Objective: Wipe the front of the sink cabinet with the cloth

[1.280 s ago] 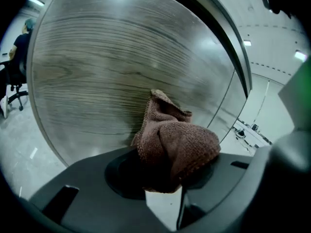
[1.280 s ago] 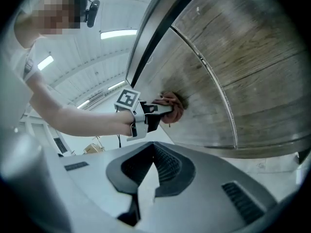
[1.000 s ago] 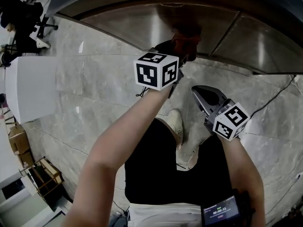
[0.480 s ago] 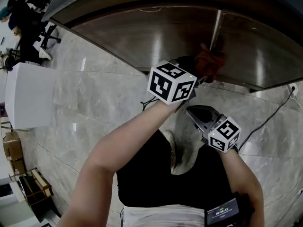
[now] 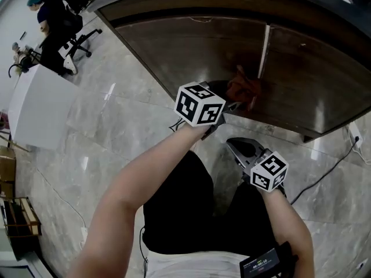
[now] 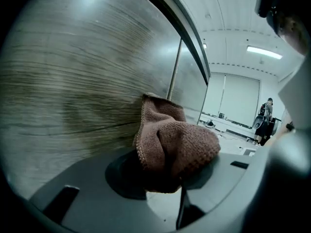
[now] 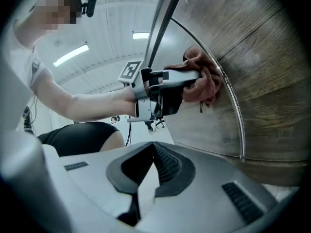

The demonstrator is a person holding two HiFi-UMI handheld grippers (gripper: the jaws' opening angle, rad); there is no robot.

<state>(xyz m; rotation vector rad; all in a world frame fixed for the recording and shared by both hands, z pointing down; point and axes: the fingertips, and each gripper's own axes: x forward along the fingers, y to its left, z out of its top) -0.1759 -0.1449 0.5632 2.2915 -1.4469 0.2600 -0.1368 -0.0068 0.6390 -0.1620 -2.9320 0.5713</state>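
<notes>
My left gripper [image 5: 231,100] is shut on a bunched reddish-brown cloth [image 5: 243,89] and presses it against the dark wood front of the sink cabinet [image 5: 203,45], near the vertical seam between two doors [image 5: 264,51]. In the left gripper view the cloth [image 6: 172,147] bulges out from between the closed jaws against the wood-grain panel [image 6: 73,81]. The right gripper view shows the cloth [image 7: 201,81] flat on the cabinet door [image 7: 257,81]. My right gripper [image 5: 235,146] hangs lower, near the person's knees, shut and empty.
Grey marble floor [image 5: 104,126] lies below the cabinet. A white box-like unit [image 5: 37,112] stands at left, with a person and office chairs [image 5: 58,16] behind it. A cable [image 5: 330,167] runs over the floor at right.
The left gripper and cloth have slid right along the cabinet front, from the left door toward the seam. The view has shifted, and the right gripper has stayed low.
</notes>
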